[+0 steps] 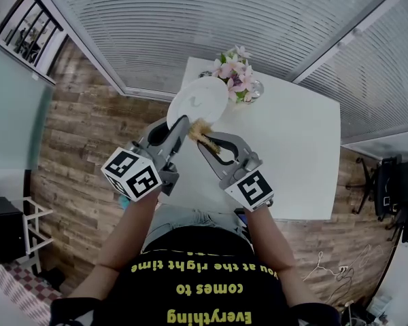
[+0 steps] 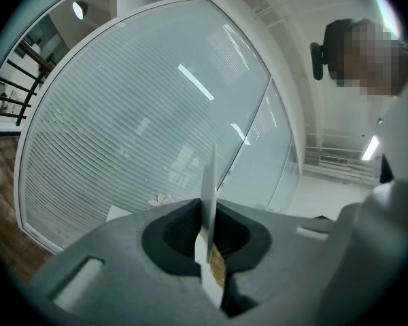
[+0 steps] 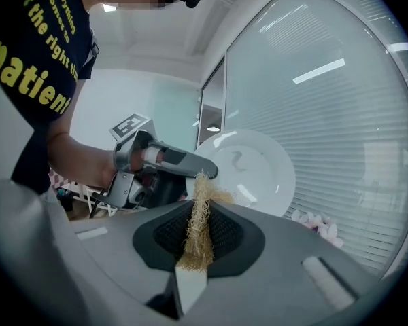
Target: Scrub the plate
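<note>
Plate (image 1: 197,102) is clenched by its rim in my left claw (image 1: 182,124) and lifted in the air, face toward my right claw (image 1: 205,141), which grasps a straw-coloured scrubber (image 1: 202,129) with its tip near the lower rim. I would press the fibres flat and sweep across the face, holding the left grip steady, above the white surface (image 1: 292,148) and clear of the flowers (image 1: 236,77) beyond.

White round plate (image 1: 197,102) with a small grey mark, raised on edge, upper centre of the frame; tan fibrous scrubber (image 1: 202,129) at its lower rim.
</note>
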`<action>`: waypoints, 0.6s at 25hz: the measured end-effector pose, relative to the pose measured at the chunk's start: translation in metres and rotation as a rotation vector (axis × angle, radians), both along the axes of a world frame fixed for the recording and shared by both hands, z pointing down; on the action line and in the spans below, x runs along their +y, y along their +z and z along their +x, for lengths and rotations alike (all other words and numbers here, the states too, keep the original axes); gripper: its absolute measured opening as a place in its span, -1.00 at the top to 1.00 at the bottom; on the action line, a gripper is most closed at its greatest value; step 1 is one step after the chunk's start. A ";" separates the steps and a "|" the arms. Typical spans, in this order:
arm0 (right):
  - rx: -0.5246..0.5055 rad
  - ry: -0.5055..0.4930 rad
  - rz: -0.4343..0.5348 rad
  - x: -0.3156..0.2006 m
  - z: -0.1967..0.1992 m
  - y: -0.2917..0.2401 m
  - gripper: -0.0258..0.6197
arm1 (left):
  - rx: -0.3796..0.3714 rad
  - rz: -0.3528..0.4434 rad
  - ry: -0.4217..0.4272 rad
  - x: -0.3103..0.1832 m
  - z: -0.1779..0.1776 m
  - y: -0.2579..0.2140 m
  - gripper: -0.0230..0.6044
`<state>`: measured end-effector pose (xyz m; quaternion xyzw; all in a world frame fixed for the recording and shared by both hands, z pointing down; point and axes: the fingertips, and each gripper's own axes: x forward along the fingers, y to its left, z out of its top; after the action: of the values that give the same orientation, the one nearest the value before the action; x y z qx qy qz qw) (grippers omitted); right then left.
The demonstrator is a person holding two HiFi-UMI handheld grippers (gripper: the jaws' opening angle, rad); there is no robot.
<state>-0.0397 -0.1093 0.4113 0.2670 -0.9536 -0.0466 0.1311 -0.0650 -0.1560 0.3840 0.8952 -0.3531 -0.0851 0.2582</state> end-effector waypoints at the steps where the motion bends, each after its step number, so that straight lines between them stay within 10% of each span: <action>1: -0.001 -0.012 -0.002 0.003 -0.003 0.000 0.79 | 0.001 -0.001 -0.003 0.000 0.000 0.000 0.86; 15: 0.004 -0.027 -0.001 0.005 -0.008 0.003 0.79 | 0.013 0.005 -0.014 -0.002 -0.005 -0.002 0.86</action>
<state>-0.0476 -0.1044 0.4138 0.2538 -0.9569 -0.0482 0.1327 -0.0704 -0.1577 0.3819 0.8929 -0.3574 -0.0935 0.2575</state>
